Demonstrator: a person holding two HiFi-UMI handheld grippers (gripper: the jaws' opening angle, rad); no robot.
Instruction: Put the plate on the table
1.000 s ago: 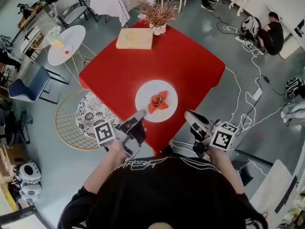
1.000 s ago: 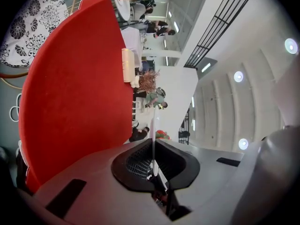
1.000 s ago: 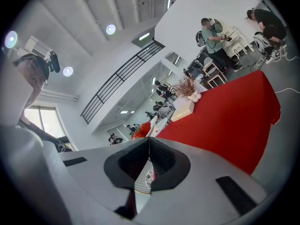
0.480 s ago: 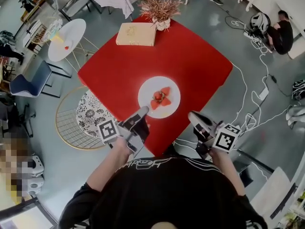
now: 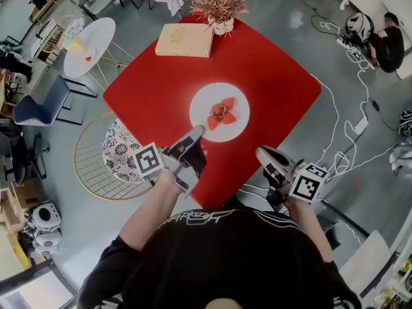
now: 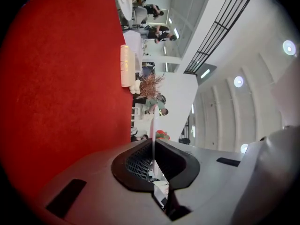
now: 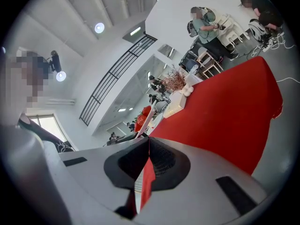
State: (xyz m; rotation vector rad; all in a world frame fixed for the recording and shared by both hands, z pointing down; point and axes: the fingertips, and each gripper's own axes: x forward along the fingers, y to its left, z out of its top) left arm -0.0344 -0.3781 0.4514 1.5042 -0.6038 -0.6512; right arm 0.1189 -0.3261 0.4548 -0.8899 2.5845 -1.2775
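"Head view: where is the plate [image 5: 205, 108]?"
"Over the red table [image 5: 277, 76], with strawberries [image 5: 222, 111] on it. I cannot tell whether it is resting or lifted."
"And the jaws?"
"The left gripper [image 5: 197, 132] is clenched on the plate's near rim — the left gripper view shows it edge-on between them. The right gripper [image 5: 260, 152] is closed on nothing, near the plate but apart from it."

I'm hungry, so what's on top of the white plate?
In its middle lie red pieces, maybe strawberries. The left gripper hides a bit of the rim of the plate.
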